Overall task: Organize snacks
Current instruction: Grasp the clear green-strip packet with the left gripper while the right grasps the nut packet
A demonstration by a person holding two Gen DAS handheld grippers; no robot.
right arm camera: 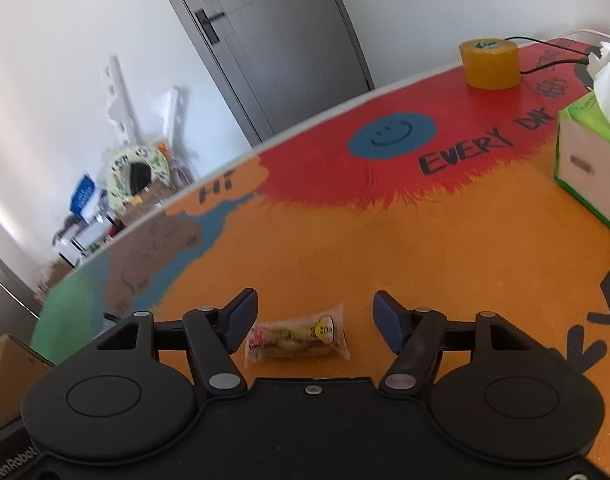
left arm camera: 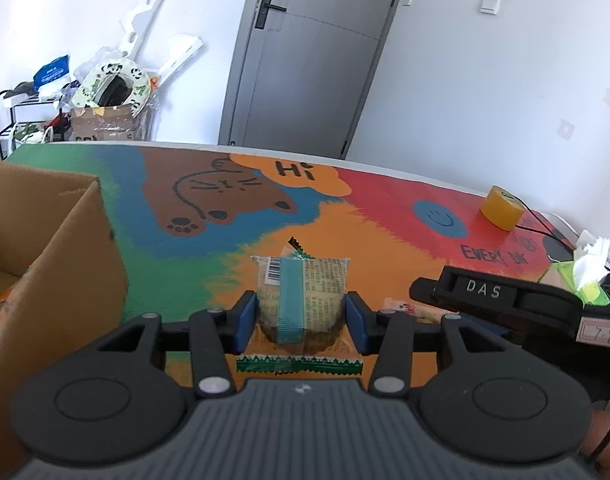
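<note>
A: While the left claw [left arm camera: 301, 316] grips the tan printed snack packet with a teal stripe [left arm camera: 301, 296] between its blue pads, what surrounds it?

B: A brown cardboard box [left arm camera: 53, 240] on its left, the colourful painted desk [left arm camera: 385, 208] beneath.

A: And the right claw [right arm camera: 315, 320]?

B: Half open, empty, its pads either side of a small clear-wrapped snack [right arm camera: 297, 338] lying on the desk, not touching. Yellow tape roll [right arm camera: 489, 64] and green tissue box [right arm camera: 589, 168] stand well beyond.
</note>
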